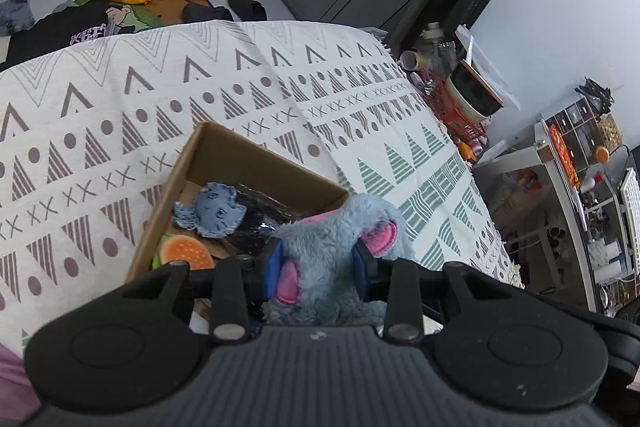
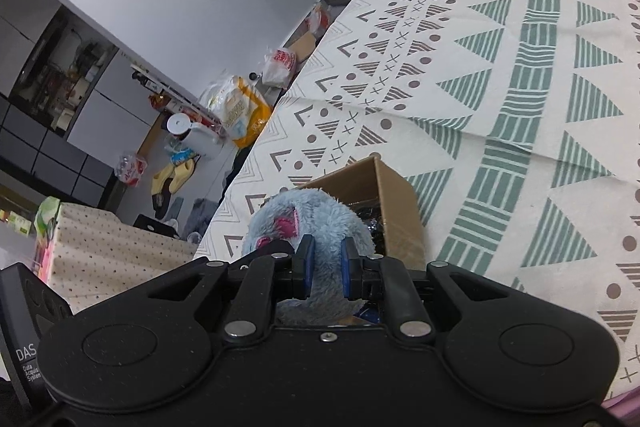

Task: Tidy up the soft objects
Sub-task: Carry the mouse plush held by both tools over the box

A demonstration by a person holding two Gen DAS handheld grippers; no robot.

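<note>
Both grippers clamp one blue plush toy.
The left gripper [image 1: 318, 267] and right gripper [image 2: 326, 267] squeeze the plush toy [image 1: 340, 231] beside the cardboard box [image 1: 244, 155] on the patterned cloth [image 1: 120, 107].

Bed, covered by geometric-patterned cream blanket [image 1: 248, 75]; open cardboard box [image 1: 224, 155] resting on it, toward 6 o'clock.

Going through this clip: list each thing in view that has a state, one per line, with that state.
Left hand-held gripper: shut on the blue plush toy.
Right hand-held gripper: shut on the blue plush toy.
Blue plush toy: held by both, beside the box.
Cardboard box: open, partly filled.
Blue felt face: lying in the box.
Plush burger: lying in the box.
Patterned cloth: spread flat, under the box.
</note>
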